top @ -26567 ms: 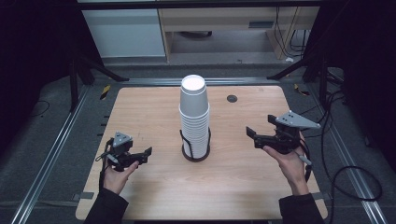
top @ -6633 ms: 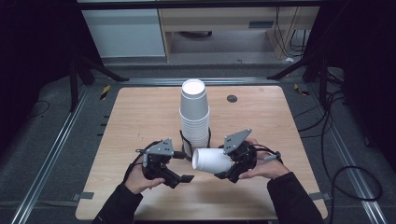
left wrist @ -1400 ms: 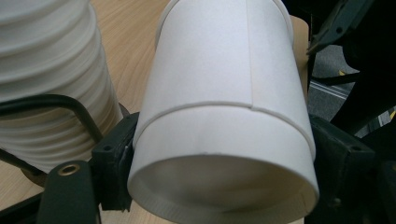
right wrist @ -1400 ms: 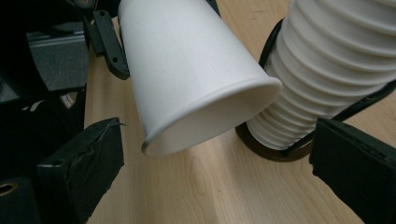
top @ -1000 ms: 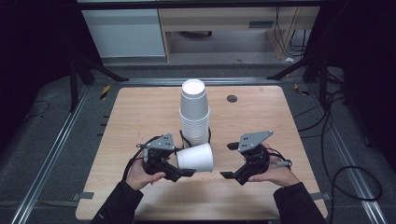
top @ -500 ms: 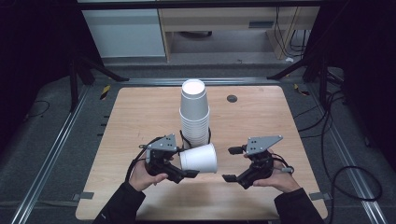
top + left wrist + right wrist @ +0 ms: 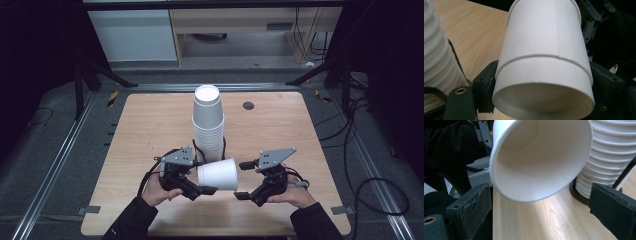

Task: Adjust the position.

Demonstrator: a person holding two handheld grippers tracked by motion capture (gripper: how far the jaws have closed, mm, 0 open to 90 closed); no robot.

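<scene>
Left gripper (image 7: 192, 186): jaws part-closed, clamped across the base end of a single white paper cup (image 7: 218, 173), which lies on its side in the air just above the table (image 7: 150, 120), mouth toward the right hand. In the left gripper view the pads press either side of the cup (image 7: 541, 60) near its bottom rim.

Judgement: cup is very light and thin-walled, so it crushes easily; the base ring and rolled lip are the stiff places to take hold (mid-wall would dent).

Behind it stands the cup stack (image 7: 208, 120) in its holder.

Right gripper (image 7: 246, 181): jaws spread wide, nothing between the pads; the cup mouth (image 7: 541, 160) faces it, apart.
</scene>
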